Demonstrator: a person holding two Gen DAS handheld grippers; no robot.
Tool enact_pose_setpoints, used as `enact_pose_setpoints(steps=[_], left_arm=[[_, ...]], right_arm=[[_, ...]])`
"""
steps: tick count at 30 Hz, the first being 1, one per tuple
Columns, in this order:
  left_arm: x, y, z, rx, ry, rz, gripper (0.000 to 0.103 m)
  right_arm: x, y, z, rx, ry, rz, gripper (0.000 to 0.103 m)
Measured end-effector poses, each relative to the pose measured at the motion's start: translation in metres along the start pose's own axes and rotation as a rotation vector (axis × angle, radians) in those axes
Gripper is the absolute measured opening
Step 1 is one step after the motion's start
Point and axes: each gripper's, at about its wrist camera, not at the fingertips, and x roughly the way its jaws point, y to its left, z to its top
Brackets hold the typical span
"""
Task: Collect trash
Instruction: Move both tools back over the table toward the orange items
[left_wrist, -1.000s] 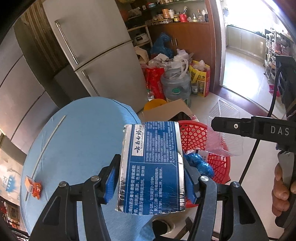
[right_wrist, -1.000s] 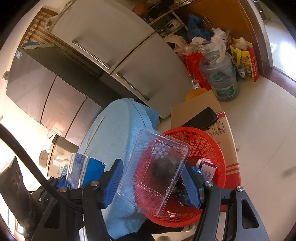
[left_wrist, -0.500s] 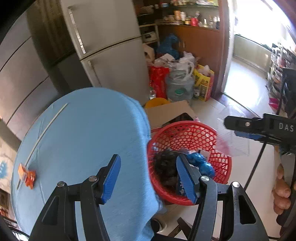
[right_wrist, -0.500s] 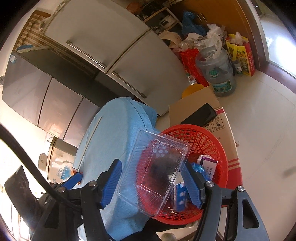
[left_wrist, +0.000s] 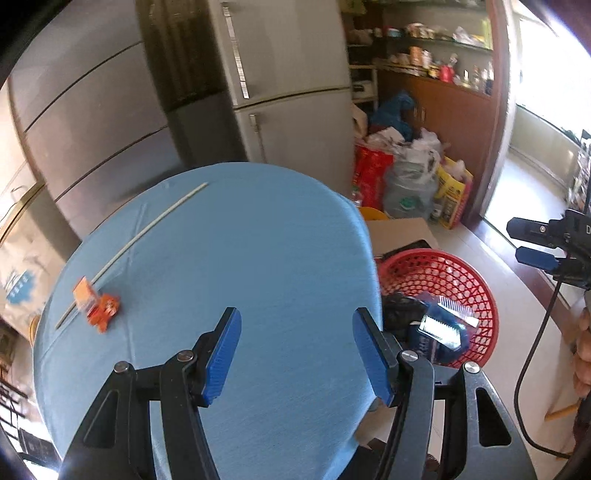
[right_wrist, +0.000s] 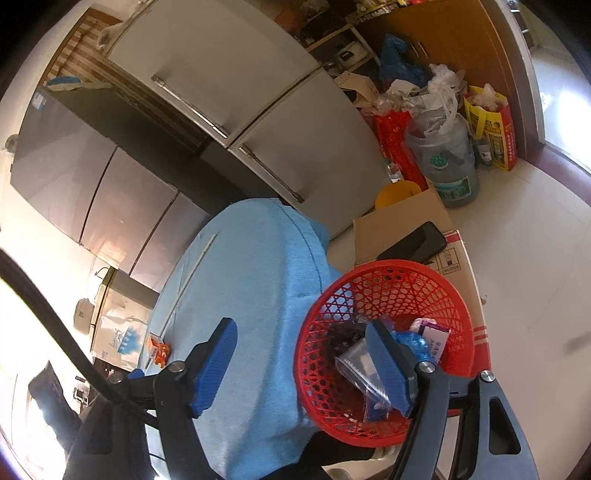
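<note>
Blue cloth covers the round tabletop (left_wrist: 240, 258). Left wrist view: left gripper (left_wrist: 296, 347) open, nothing btwn its jaws, above the near part of the cloth. Orange wrapper scrap (left_wrist: 96, 304) lies near the left edge, touching a thin white stick (left_wrist: 136, 242). Red mesh basket (left_wrist: 448, 275) sits just off the right edge w/ a blue carton (left_wrist: 441, 330) inside.

Right wrist view: right gripper (right_wrist: 303, 365) jaws have just been opening, empty now; clear plastic tray (right_wrist: 360, 363) lies in the basket (right_wrist: 391, 273), on a cardboard box (right_wrist: 399, 218).

Basket (left_wrist: 461, 273) sits right of the table (left_wrist: 258, 240) — carton (left_wrist: 94, 306) and stick (left_wrist: 147, 229) on its left.
</note>
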Motion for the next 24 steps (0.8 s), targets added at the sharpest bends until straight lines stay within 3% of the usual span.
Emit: enact_pose_setpoints(steps=[9, 13, 19, 24], left_arm=[[-0.016, 0.067, -0.039, -0.152, 0.006, 0.061, 0.064], [-0.022, 0.112, -0.07, -0.261, 0.016, 0.134, 0.064], [-0.029, 0.179, -0.112, -0.383, 0.031, 0.271, 0.064], [-0.028, 0.227, -0.146, -0.507, 0.056, 0.321, 0.064]], right_arm=[[0.008, 0.062, -0.015, -0.158, 0.022, 0.022, 0.075], [0.023, 0.088, -0.025, -0.217, 0.058, 0.032, 0.075], [0.06, 0.14, -0.049, -0.315, 0.146, 0.053, 0.075], [0.099, 0.187, -0.071, -0.39, 0.245, 0.101, 0.075]])
